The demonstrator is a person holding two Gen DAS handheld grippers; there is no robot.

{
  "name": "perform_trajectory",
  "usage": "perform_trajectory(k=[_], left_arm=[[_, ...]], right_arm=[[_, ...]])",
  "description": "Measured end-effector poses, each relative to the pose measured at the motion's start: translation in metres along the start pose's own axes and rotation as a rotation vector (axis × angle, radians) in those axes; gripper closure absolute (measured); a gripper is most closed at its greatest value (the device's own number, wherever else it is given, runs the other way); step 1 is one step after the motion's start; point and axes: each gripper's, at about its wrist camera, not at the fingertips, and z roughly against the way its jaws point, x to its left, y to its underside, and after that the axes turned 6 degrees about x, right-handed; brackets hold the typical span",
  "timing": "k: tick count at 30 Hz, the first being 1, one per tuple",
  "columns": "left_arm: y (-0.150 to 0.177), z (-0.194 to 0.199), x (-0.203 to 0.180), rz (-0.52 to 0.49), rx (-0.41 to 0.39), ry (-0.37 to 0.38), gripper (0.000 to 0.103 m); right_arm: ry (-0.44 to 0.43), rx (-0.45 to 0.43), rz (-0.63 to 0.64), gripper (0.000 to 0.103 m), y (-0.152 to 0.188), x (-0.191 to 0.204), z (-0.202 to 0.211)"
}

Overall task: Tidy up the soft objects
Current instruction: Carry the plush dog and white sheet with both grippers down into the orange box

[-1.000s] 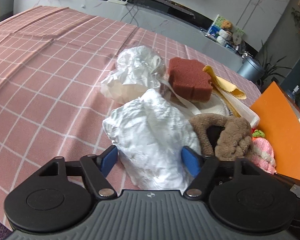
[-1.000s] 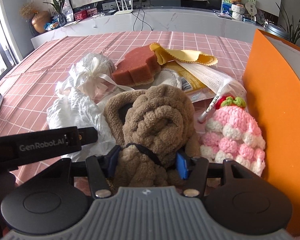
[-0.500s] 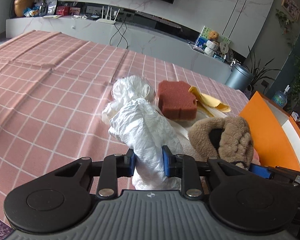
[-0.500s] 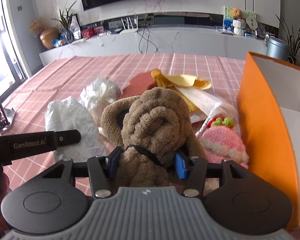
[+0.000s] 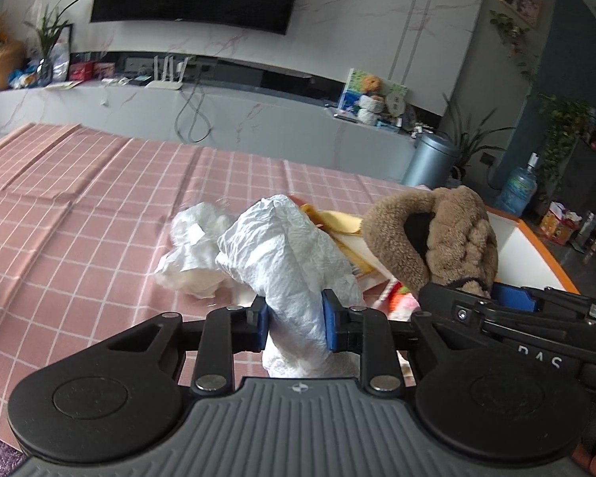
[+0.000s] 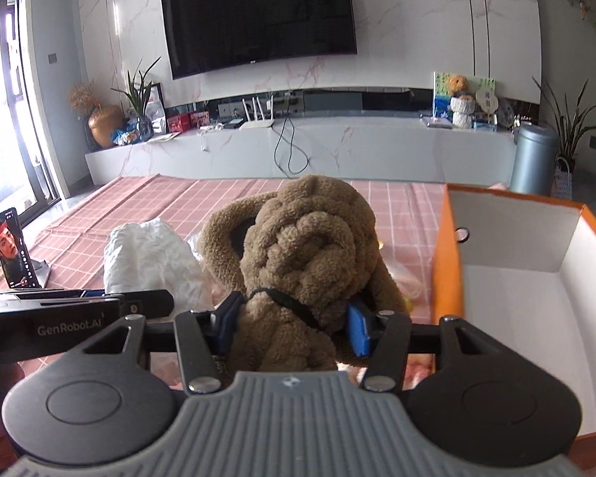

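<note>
Above a table covered in a pink checked cloth (image 5: pixel 79 214), two hand-held grippers each held one soft thing clear of the surface. Between the narrowed jaws of the left gripper (image 5: pixel 295 320) sat a crumpled white bundle (image 5: pixel 290 254), papery and creased, pinched at its waist by both blue pads so that it bulged above and below them. This gripper's jaws had closed on it within the last second. The right gripper (image 6: pixel 294 328) stood about half open around a brown plush dog (image 6: pixel 306 246), its fleece woven into thick rolls over the face, one floppy ear with a dark inner patch on the left side, and a thin black cord across its chest. Both blue pads pressed into the toy's body.

Just to the right of the plush dog stood one orange box (image 6: pixel 449 262), open at the top, white inside, with a small round hole in its near wall.

On the cloth behind the held bundle lay a second white bundle (image 5: pixel 190 250), looser and partly see-through, and beside it one yellow cloth (image 5: pixel 337 226), mostly hidden. A scrap of pink knitted wool (image 5: pixel 401 302) showed below the dog; what it belonged to could not be told from these views.

One phone (image 6: pixel 14 250) stood propped at the table's left edge.
</note>
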Motion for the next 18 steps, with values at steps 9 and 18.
perform_trajectory(k=[9, 18], left_arm=[[-0.010, 0.014, -0.046, -0.136, -0.038, 0.087, 0.074], [-0.027, 0.008, -0.111, -0.299, -0.069, 0.200, 0.074]], right_arm=[[0.078, -0.081, 0.022, 0.050, -0.004, -0.035, 0.050], [0.180, -0.061, 0.052, 0.050, -0.014, -0.087, 0.083]])
